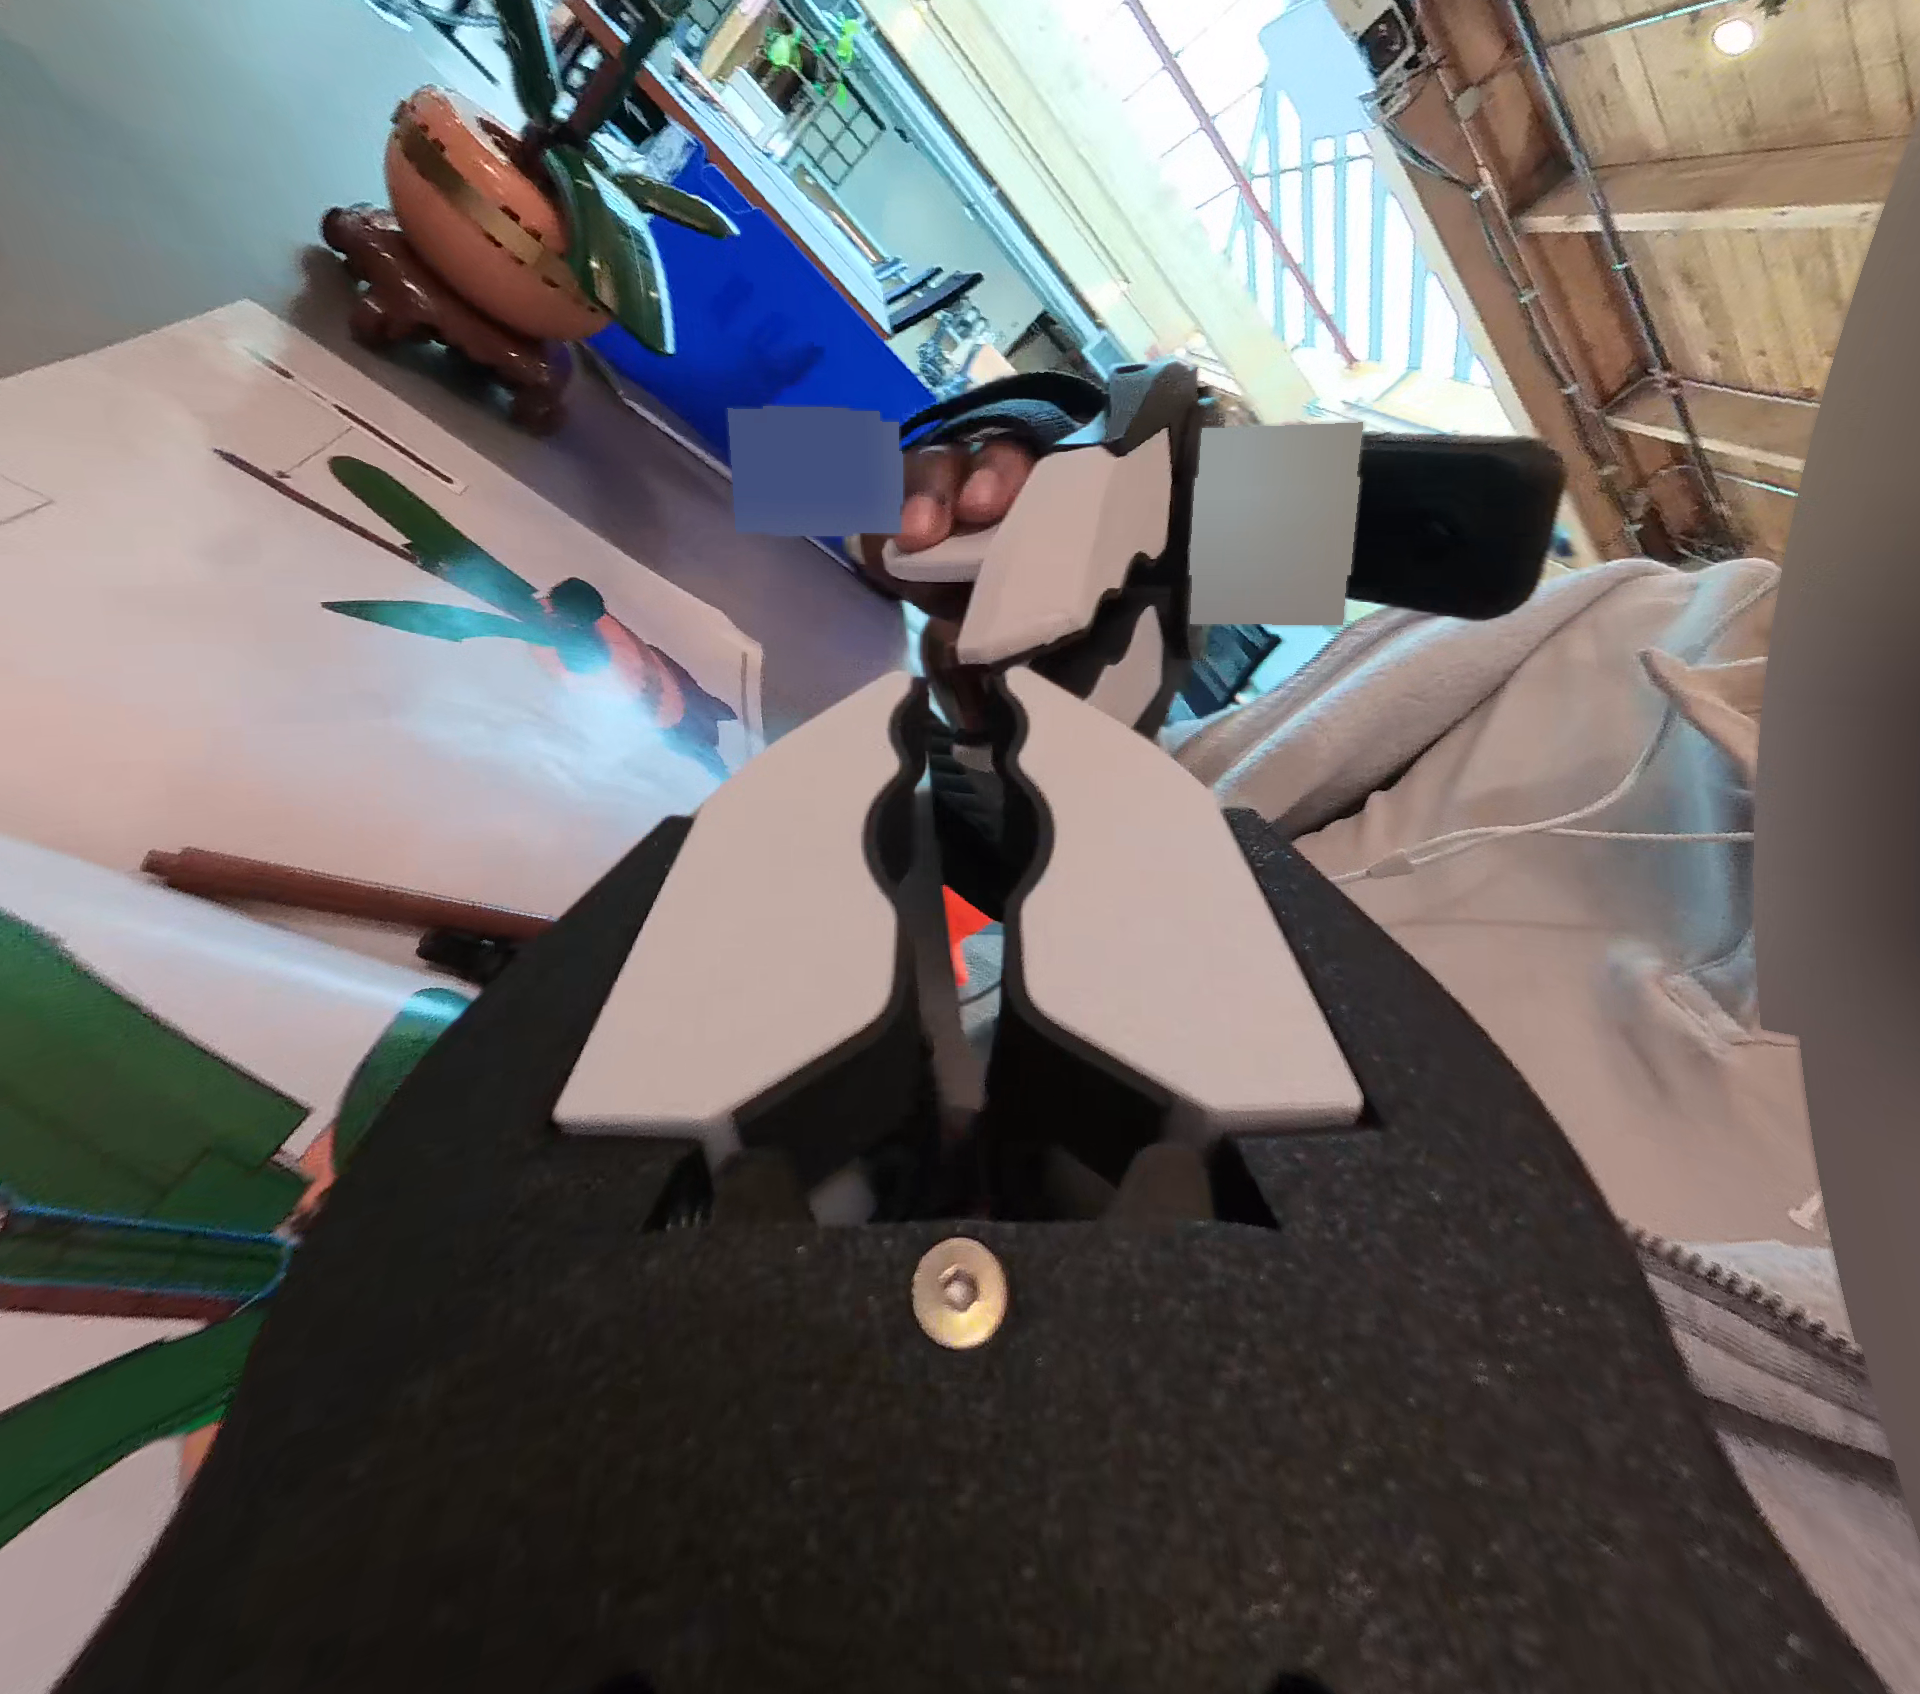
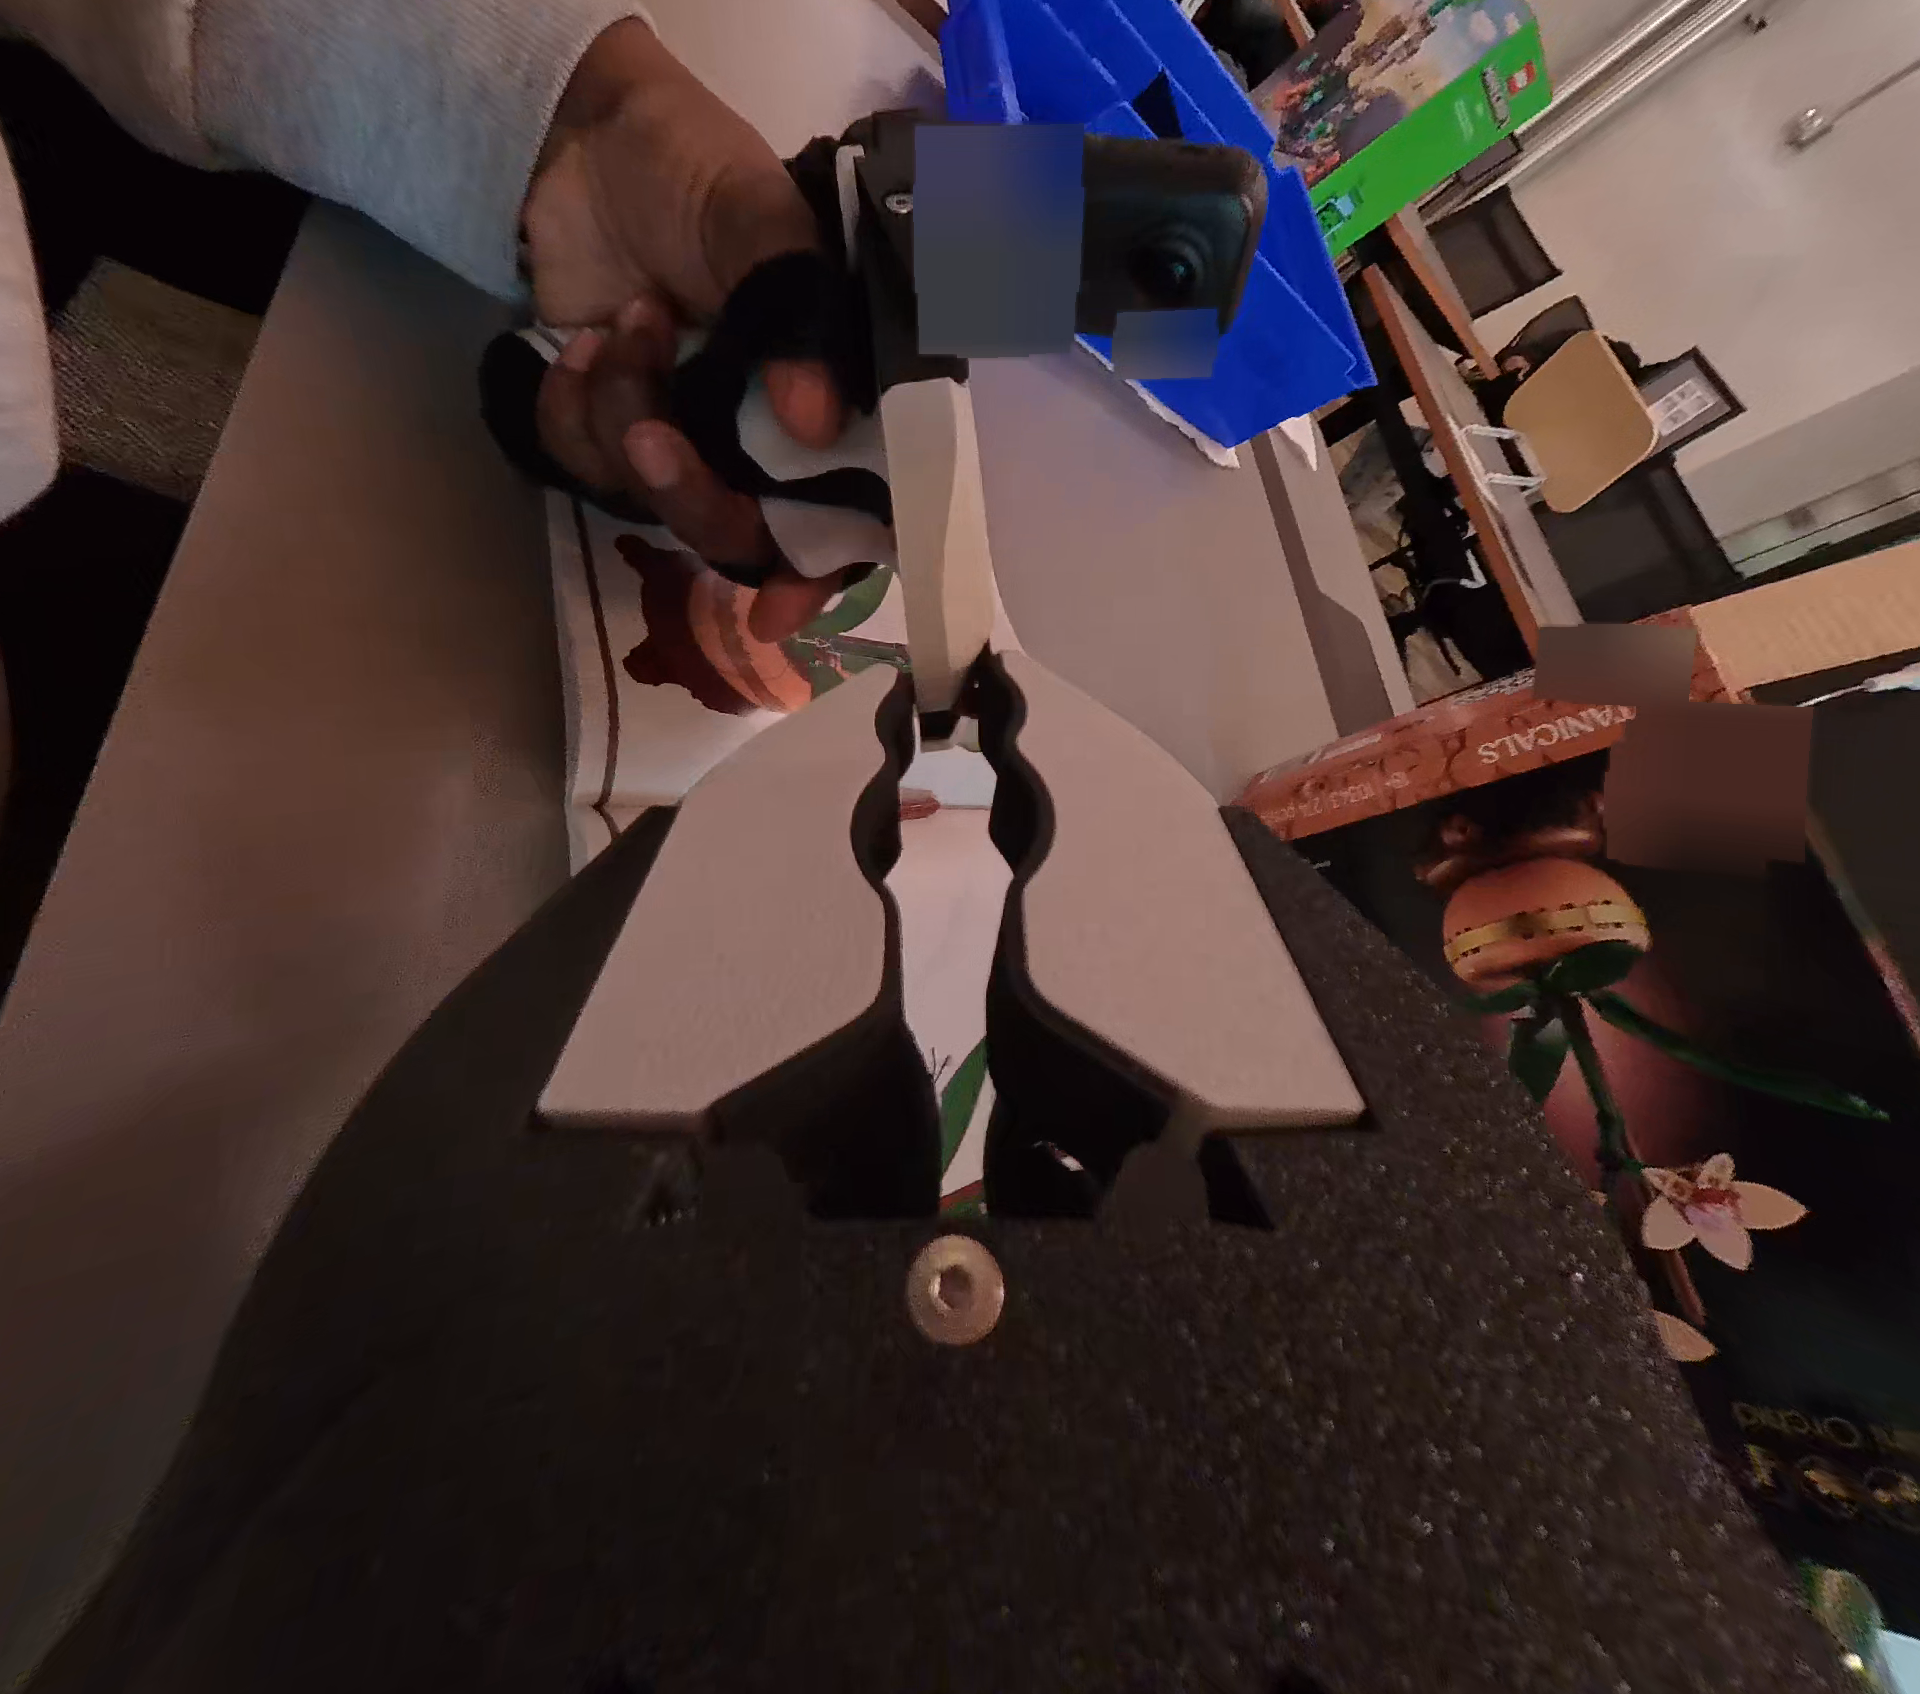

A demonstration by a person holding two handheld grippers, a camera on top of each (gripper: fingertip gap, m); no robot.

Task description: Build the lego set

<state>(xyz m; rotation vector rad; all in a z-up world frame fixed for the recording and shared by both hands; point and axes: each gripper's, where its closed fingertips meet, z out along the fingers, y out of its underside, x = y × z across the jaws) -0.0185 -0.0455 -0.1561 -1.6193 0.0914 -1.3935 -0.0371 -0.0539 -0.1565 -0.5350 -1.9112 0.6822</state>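
Left claw (image 1: 958,688) first: fingers drawn nearly together, tips pinching something small and dark brown that I can barely make out, likely a slim stem piece of the set. Right claw (image 1: 1049,595) meets it head-on in this view, its pale fingers angled down onto the same spot, my hand (image 1: 951,501) wrapped round its grip. Off to the left on the table (image 1: 125,117) stands the built part of the lego set, the orange pot on its brown stand (image 1: 468,252) with green leaves rising from it, well apart from my claws. Instruction booklet (image 1: 312,657) lies open beneath, and a loose brown rod (image 1: 343,891) rests on a page near my left finger. Right wrist view: right claw (image 2: 948,709) narrowly parted at the tips, and the left claw's pale fingers come down into that gap, edge-on; whether I actually grip the piece or only touch the other claw's tip, I cannot tell. Blue bin (image 2: 1122,117) sits beyond, the set's box (image 2: 1558,969) to the right. Judgement on the join: keep both claws in line, push straight along the piece's axis, firm pinch on the left, no twisting, else the small part may pop out and drop off the table edge.
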